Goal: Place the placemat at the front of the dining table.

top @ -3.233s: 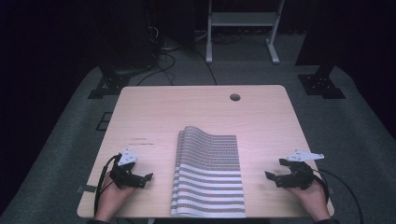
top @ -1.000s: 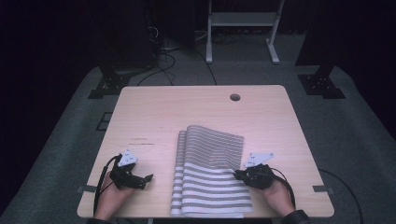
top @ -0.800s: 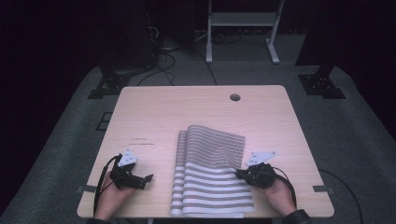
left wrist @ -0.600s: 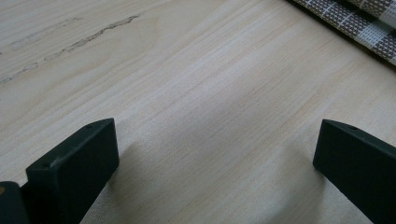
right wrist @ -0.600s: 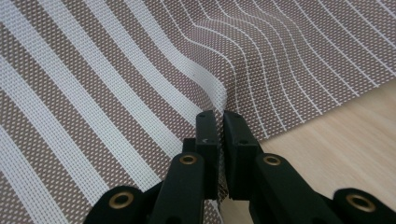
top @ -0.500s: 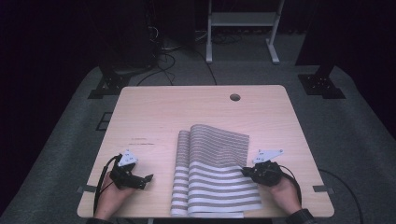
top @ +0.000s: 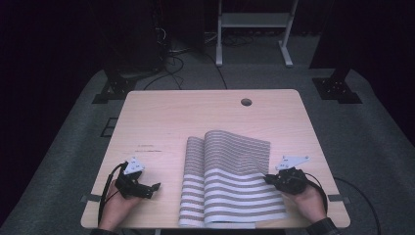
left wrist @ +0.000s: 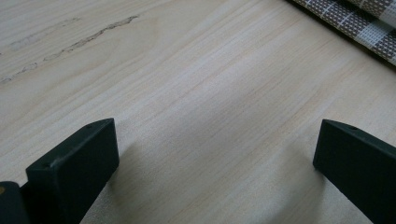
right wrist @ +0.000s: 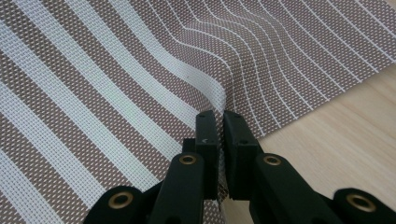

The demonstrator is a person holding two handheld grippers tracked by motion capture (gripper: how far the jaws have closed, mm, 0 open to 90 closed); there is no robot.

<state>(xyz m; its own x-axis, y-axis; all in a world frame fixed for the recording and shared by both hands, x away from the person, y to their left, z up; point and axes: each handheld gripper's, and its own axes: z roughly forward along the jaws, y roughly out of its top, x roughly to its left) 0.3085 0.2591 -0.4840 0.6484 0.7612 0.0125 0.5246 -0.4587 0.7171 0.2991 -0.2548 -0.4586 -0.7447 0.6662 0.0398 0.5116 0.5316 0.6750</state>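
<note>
A brown and white striped woven mat [top: 230, 181] lies on the near middle of the wooden table [top: 195, 117], its left part folded over in a narrow strip. At the mat's right edge my right gripper [top: 268, 179] is shut on the mat, pinching up a ridge of the weave [right wrist: 219, 100] between its two black jaws. My left gripper [top: 155, 186] rests on the bare wood to the left of the mat, jaws wide open with nothing between them [left wrist: 215, 154]. A corner of the mat [left wrist: 355, 23] shows at the top right of the left gripper view.
A round cable hole [top: 246, 102] sits near the table's far edge. Faint scuff marks [top: 149, 148] mark the wood left of the mat. Beyond the table stand a white frame [top: 252, 27] and black stands on dark carpet.
My right gripper came in from the table's right edge, closed on the mat's right side and has drawn it rightward, spreading the mat wider. The left gripper has stayed put.
</note>
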